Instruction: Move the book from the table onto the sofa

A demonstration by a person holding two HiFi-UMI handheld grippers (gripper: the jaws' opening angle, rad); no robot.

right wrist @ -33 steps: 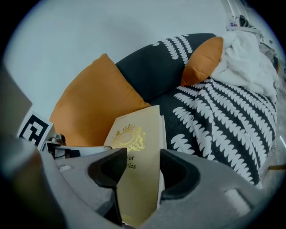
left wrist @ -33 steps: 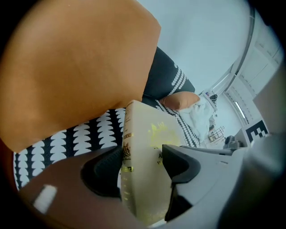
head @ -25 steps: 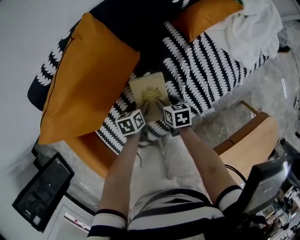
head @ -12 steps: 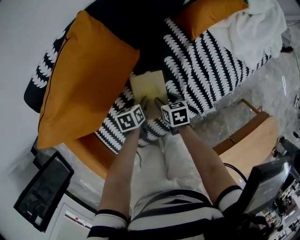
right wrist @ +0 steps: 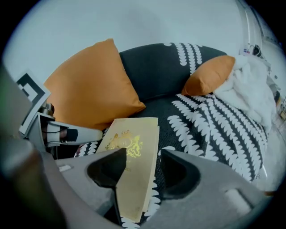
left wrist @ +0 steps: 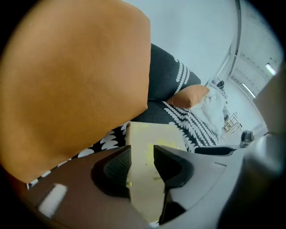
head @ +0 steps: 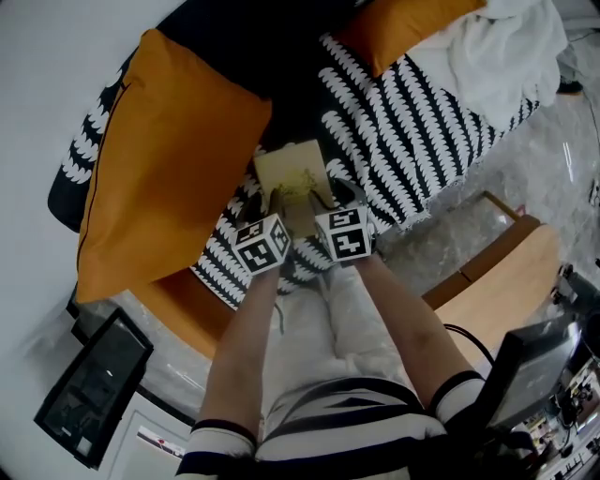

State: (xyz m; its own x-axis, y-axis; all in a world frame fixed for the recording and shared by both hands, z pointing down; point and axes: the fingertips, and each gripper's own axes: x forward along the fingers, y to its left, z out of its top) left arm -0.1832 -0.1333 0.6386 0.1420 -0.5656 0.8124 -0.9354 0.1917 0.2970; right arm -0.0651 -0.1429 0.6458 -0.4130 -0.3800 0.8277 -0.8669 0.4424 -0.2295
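The tan book (head: 292, 169) with a gold crest lies flat on the black-and-white patterned sofa (head: 412, 141), beside the big orange cushion (head: 169, 159). My left gripper (head: 277, 200) hovers at the book's near left edge. Its jaws have just been closing, and a narrow gap remains through which the book (left wrist: 154, 134) shows. The left gripper (left wrist: 142, 157) presses on nothing. My right gripper (head: 323, 199) stands at the book's near right edge, and its jaws have just been opening. In the right gripper view the book (right wrist: 134, 134) lies between the right gripper's (right wrist: 143, 164) jaws, with a gap to the right jaw.
A smaller orange cushion (head: 394, 23) and a white blanket (head: 497, 47) lie at the sofa's far end. A wooden table (head: 497, 281) stands at the right, by my legs. A dark screen (head: 94, 384) sits low on the left.
The left gripper has drawn back a little from the book toward me. The book stays where it lay on the sofa. The right gripper has hardly shifted.
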